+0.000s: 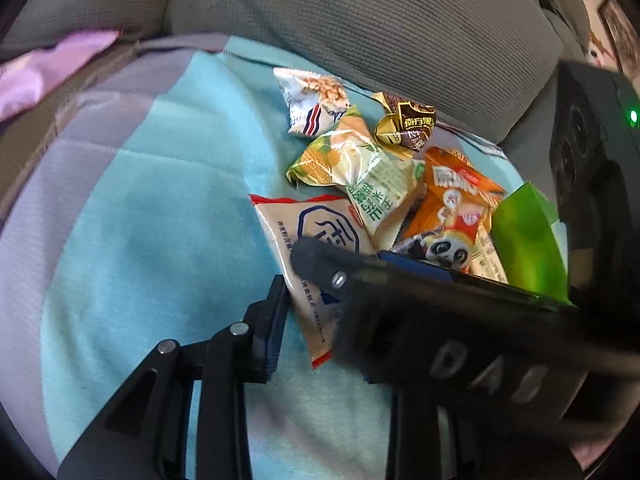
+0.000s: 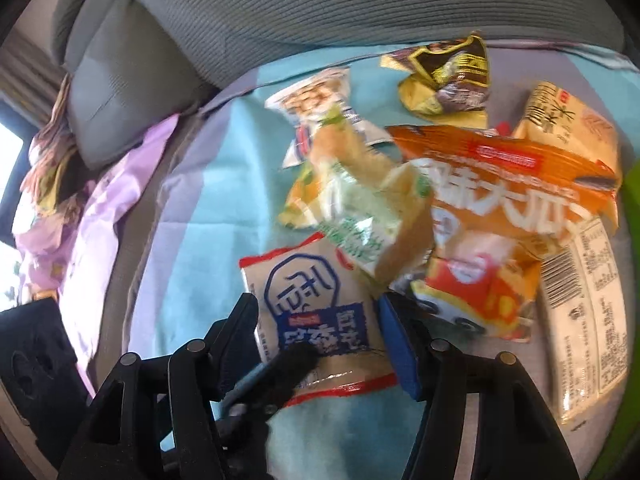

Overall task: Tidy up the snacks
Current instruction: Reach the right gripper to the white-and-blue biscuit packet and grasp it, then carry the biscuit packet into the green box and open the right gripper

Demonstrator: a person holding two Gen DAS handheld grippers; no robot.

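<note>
Step in hand: picking a snack from the heap on the blue cloth.

Left gripper clamps the white packet; right gripper straddles it, contact unclear. Next, likely: lift it clear of the green packet.

Soft daylight; right view motion-blurred, fisheye edges dark and bent.

Turquoise blanket; orange, perhaps panda-printed packet
</note>
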